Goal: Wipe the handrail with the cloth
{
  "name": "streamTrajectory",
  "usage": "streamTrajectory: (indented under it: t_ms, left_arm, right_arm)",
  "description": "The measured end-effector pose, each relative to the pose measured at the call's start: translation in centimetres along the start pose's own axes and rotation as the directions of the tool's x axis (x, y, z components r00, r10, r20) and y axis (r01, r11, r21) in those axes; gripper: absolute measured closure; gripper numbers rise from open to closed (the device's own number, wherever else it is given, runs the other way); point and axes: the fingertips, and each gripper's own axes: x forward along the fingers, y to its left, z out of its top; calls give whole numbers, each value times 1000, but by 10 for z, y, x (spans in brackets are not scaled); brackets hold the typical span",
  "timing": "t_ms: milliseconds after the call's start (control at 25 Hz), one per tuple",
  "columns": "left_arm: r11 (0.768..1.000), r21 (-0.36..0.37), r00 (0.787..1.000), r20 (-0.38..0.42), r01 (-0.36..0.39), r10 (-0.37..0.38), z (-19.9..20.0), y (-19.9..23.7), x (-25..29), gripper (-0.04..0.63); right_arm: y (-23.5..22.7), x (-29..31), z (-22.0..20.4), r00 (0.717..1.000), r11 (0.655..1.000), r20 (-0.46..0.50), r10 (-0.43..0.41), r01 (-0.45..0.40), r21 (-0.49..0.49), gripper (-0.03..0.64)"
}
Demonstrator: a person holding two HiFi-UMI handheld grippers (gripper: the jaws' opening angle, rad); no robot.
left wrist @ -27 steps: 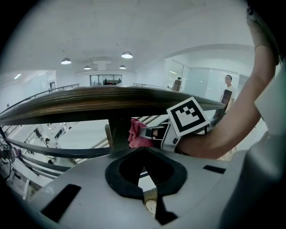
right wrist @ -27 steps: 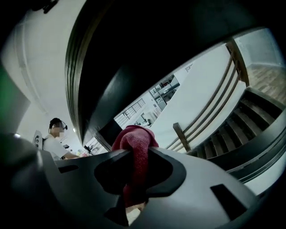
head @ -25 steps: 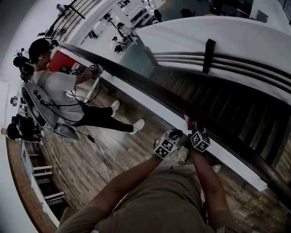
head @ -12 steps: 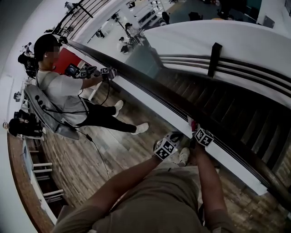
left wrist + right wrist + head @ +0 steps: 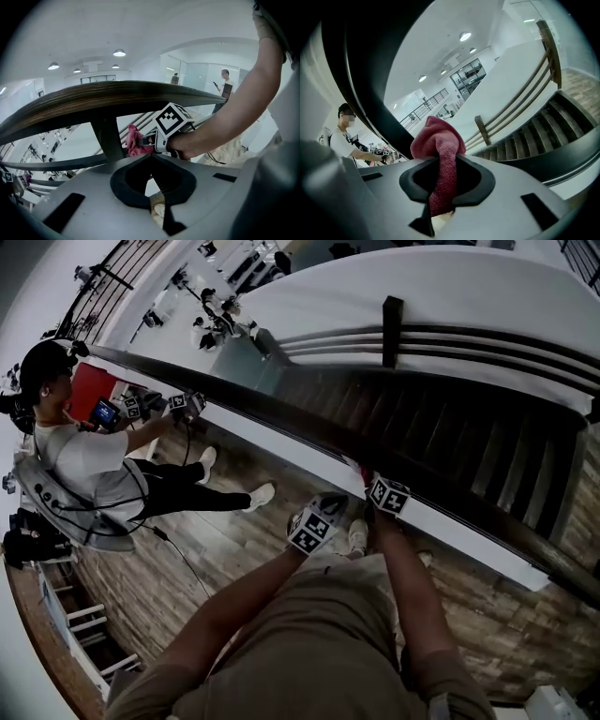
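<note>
Beside the stairwell: the person stands on the wooden floor (image 5: pixel 187 568), close against the long dark handrail (image 5: pixel 281 420). It runs diagonally across the head view, and the stairs (image 5: pixel 450 442) drop away beyond it.
Right side: the right tool (image 5: pixel 440 180) is clamped on the cloth (image 5: pixel 439 140), with the arm reaching forward to the rail.
Cloth: it is pink and bunched into a wad that sticks out ahead of the jaws, with a tail hanging down between them. In the head view it sits at the rail's near edge. In the left gripper view it shows just under the rail, next to a dark post (image 5: pixel 105 140). Whether it actually presses on the wood, I cannot tell.
Left side: the left tool (image 5: pixel 152 187) has its jaws together with nothing between them. It is held low and just beside the right one, apart from the rail.
Also present: a second person (image 5: pixel 80 460) sits farther along the same rail, at the left of the head view, holding their own tools up near it.
Progress: the cloth is gripped and brought to the rail, so the wiping step looks to be in hand. The wood shows no streak or cleaned patch to mark what is done.
Left to do: judging by the long run of rail either way, probably most of the wiping.
</note>
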Motion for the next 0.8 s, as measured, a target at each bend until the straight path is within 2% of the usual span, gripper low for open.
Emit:
streamTrajectory:
  t_ms: [200,520,680,800]
  left_arm:
    - [999,28,1000,-6,29,-28,16,-4,3,580]
    - [999,25,1000,10,25,-25,34,-37,37,580]
    - [999,21,1000,13,26,-26,47,-50,27,580]
    - [1000,24,1000,20,15,-15,57,-76,40,580]
  right_arm:
    - [-24,-24,13,999,999,20,-32,31,14,540]
    - [-106,-80,17,991,991,44,-126,124,45,540]
    - [-122,-113,25,982,983,36,-185,185,-2,540]
    - [-158,-137,26,977,977,31,-211,211,1,540]
